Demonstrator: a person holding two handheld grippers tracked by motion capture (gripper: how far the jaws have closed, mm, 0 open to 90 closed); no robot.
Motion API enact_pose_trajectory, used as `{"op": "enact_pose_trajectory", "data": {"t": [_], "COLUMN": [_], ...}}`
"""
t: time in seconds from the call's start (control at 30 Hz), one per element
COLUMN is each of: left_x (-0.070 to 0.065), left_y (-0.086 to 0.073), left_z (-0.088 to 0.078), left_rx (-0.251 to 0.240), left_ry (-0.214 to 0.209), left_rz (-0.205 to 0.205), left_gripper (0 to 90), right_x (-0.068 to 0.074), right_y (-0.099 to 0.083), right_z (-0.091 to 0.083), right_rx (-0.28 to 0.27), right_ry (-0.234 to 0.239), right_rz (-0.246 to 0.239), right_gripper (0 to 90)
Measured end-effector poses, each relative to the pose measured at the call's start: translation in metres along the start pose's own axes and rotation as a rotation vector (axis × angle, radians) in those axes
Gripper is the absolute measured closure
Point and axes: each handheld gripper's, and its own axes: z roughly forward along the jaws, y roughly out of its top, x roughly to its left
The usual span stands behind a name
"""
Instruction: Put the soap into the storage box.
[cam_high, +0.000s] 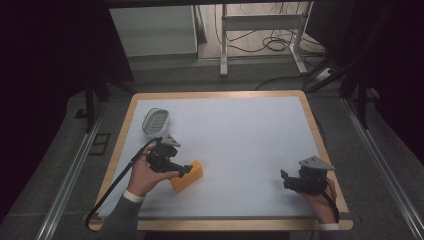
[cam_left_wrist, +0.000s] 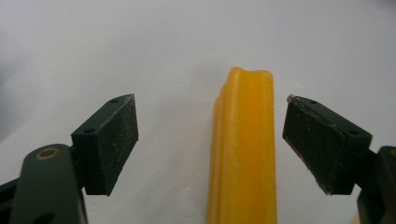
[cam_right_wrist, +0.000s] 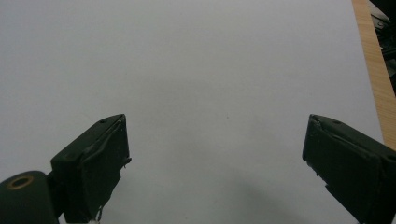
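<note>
From the high view, the yellow block (cam_high: 188, 176) lies on the pale tabletop (cam_high: 235, 145), toward its left front part. The left gripper (cam_high: 186, 170) reaches the block from the left, its tips at the block's near end. A grey mesh strainer (cam_high: 156, 121) sits behind the block, near the tabletop's left edge. The right gripper (cam_high: 284, 179) rests well to the right of the block, near the right front corner.

In the left gripper view, the fingers (cam_left_wrist: 112, 140) stand wide apart on either side of the block (cam_left_wrist: 243, 149), the right finger just beside it, neither touching.

In the right gripper view, the fingers (cam_right_wrist: 95, 163) are spread wide over bare tabletop (cam_right_wrist: 210, 79), holding nothing.
</note>
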Motion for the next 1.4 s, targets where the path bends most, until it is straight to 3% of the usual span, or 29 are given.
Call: {"op": "enact_pose_trajectory", "data": {"t": [0.23, 0.6, 0.9, 1.13, 1.23, 1.4], "left_x": [-0.006, -0.011, -0.014, -0.016, -0.018, -0.016], "left_y": [-0.001, -0.006, -0.009, -0.012, -0.014, -0.014], "left_z": [0.011, 0.025, 0.034, 0.038, 0.039, 0.039], "left_rx": [0.039, 0.090, 0.133, 0.159, 0.163, 0.165], "left_ry": [0.008, -0.003, 0.007, 0.007, -0.017, -0.017], "left_rz": [0.019, 0.007, 0.019, 0.023, 0.034, 0.037], "left_gripper": [18.2, 20.6, 33.9, 48.6, 58.7, 60.0], "right_x": [0.000, 0.000, 0.000, -0.002, -0.001, -0.001], "right_y": [-0.001, -0.002, -0.002, -0.002, -0.003, -0.003], "right_z": [0.001, 0.001, 0.002, 0.000, 0.001, 0.001], "right_rx": [0.005, 0.010, 0.021, 0.019, 0.022, 0.023], "right_ry": [-0.001, -0.005, -0.009, -0.018, -0.017, -0.017], "right_rz": [0.002, -0.001, 0.001, 0.007, 0.008, 0.007], "right_gripper": [7.2, 7.2, 7.2, 7.2, 7.2, 7.2]}}
